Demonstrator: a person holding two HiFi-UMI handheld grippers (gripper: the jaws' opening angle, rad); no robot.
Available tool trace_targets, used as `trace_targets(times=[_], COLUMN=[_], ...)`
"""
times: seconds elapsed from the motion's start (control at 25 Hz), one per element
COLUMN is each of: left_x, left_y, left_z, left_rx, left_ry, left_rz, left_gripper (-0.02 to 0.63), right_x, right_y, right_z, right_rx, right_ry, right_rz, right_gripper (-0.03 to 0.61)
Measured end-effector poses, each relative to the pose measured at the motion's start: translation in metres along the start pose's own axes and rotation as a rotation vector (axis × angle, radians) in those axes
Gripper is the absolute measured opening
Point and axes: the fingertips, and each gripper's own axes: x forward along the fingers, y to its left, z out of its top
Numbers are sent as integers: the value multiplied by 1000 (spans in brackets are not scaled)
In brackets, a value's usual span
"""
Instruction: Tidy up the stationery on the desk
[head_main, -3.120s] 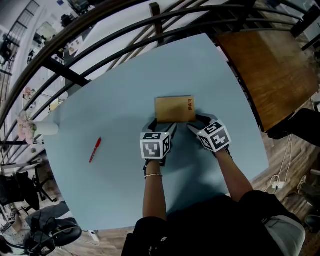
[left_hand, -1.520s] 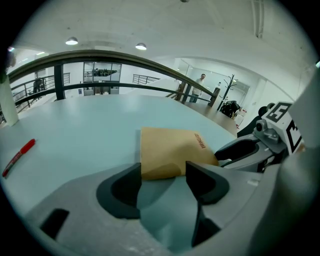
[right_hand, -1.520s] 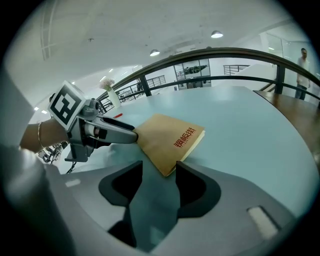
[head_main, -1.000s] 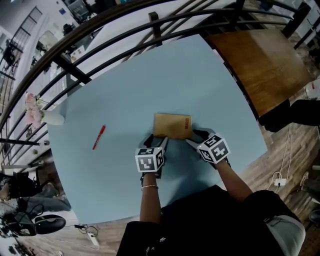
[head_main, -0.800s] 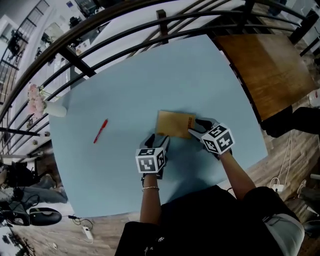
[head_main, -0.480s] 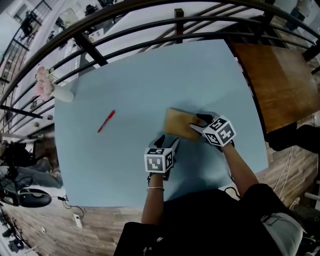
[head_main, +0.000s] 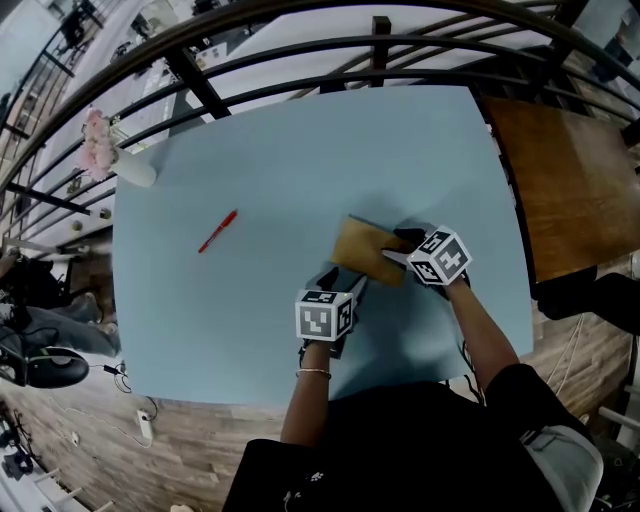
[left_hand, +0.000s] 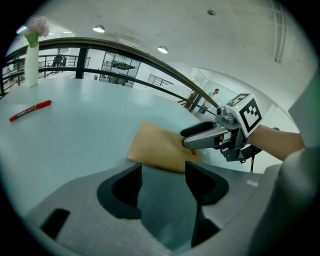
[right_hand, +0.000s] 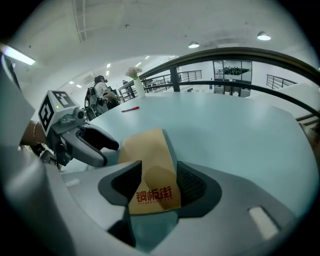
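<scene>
Near the middle of the pale blue table (head_main: 290, 140) sits the notebook (head_main: 362, 248), slightly askew, and you have it by its printed end. Your right gripper (right_hand: 156, 181) is closed on that end, with the red lettering right between the jaws and the pads pressing on the cover. Taking it by a short end looks sensible, since it leaves the rest of the notebook free to trail or swing as you reposition it. Whether the far end is off the table I cannot tell. Your left gripper (left_hand: 162, 167) waits just short of the notebook's near long edge. Its jaws stand apart with only bare table between them, touching nothing. I would judge it is placed there to steady or square up the notebook if it twists in a one-ended grip. Well apart to the left lies the red pen (head_main: 217, 231), on its own and not yet dealt with, so the tidying seems to be at an early stage. Farther off, at the table's left corner, a white vase (head_main: 133, 170) of pink flowers stands away from your work. A wooden table (head_main: 570, 170) sits beyond the right edge.
</scene>
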Motion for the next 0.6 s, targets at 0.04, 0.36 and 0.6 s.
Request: trace_targets(times=[0.04, 0.36, 0.6], left_x=[2, 4, 5], left_y=[0, 0, 1], left_z=[1, 2, 1], left_rx=[-1, -5, -2], left_ry=[1, 9, 13], left_rz=[-2, -16, -23], left_gripper=[272, 270, 270], right_x=[1, -1, -2], right_y=[0, 10, 24], right_z=[-1, -8, -15], right_rx=[2, 21, 47], right_ry=[2, 13, 7], right_rz=[2, 18, 25], right_gripper=[232, 213, 204])
